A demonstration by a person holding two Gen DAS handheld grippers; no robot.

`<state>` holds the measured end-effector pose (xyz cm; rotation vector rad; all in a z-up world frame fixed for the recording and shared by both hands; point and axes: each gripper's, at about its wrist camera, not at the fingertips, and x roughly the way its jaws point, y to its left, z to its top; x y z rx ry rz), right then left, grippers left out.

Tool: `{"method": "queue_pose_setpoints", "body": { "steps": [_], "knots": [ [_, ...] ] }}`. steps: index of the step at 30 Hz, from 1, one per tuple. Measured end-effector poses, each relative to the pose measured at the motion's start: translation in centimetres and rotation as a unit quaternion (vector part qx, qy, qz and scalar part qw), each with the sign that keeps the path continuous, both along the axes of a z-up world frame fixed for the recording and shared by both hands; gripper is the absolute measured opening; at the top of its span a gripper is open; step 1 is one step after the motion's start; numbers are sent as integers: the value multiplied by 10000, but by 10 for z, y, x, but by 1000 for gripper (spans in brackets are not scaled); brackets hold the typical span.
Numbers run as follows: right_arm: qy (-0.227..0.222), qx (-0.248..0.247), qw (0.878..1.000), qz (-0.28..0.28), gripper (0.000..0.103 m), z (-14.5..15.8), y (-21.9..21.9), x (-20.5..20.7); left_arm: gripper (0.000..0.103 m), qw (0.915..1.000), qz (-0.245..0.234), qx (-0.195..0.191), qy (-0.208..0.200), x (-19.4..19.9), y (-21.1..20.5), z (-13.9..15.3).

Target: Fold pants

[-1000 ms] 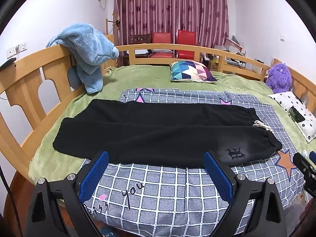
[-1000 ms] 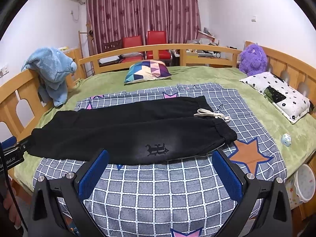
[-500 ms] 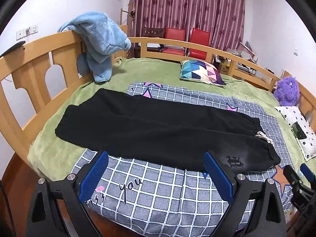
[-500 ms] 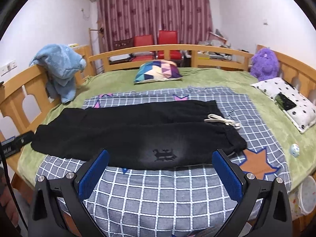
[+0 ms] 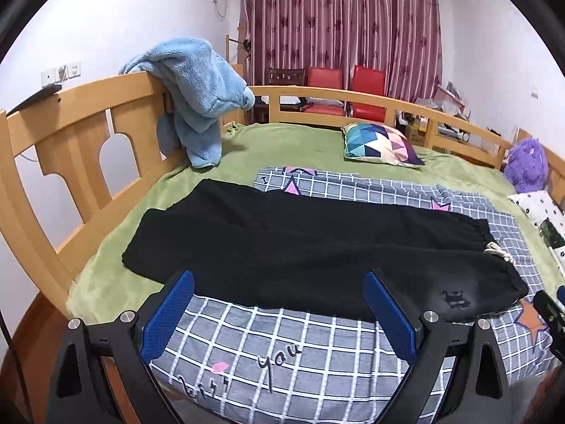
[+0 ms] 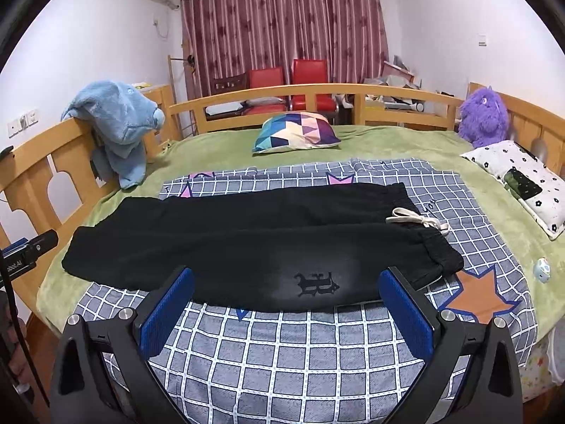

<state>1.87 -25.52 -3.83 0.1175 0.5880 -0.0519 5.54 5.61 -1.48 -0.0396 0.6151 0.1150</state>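
Black pants (image 5: 303, 247) (image 6: 254, 243) lie flat across the checked grey blanket (image 5: 282, 353) (image 6: 300, 346), folded lengthwise, leg ends to the left and waistband with a white drawstring (image 6: 416, 219) to the right. A dark emblem (image 6: 316, 282) shows near the front edge. My left gripper (image 5: 279, 312) is open, its blue pads just short of the pants' near edge, empty. My right gripper (image 6: 286, 309) is also open and empty, in front of the emblem. The right gripper's tip (image 5: 549, 312) shows at the left view's right edge; the left one's tip (image 6: 28, 251) shows at the right view's left edge.
A wooden bed rail (image 5: 88, 148) runs along the left and back, with a blue plush blanket (image 5: 197, 95) draped over it. A geometric cushion (image 6: 296, 136), purple plush toy (image 6: 483, 116), flowered pillow (image 6: 522, 180) and a small round thing (image 6: 542, 269) lie on the green sheet.
Both grippers have moved closer to the bed and lower, so the pants' near edge now lies just beyond the fingertips. The pants have not moved.
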Motion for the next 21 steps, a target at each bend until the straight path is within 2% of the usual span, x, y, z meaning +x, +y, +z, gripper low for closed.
{"method": "queue_pose_setpoints", "body": {
  "steps": [6,13,16,18,21],
  "knots": [
    [10,-22,9999,-107,102,-4,-2,-3,98,9995,-136,-299,44,-1,12,-3],
    [444,370,9983,-50,99,-25,-19,13,97,9956,-79,-858,381,16,42,-22],
    [531,312,9980,-110,93,-40,-28,21,97,9946,-82,-926,450,30,53,-39],
    [594,279,9977,-178,79,-52,-36,27,96,9935,-80,-1003,529,39,61,-53],
    [818,410,9949,-415,66,-79,-56,40,87,9915,28,-1097,701,55,77,-79]
  ]
}}
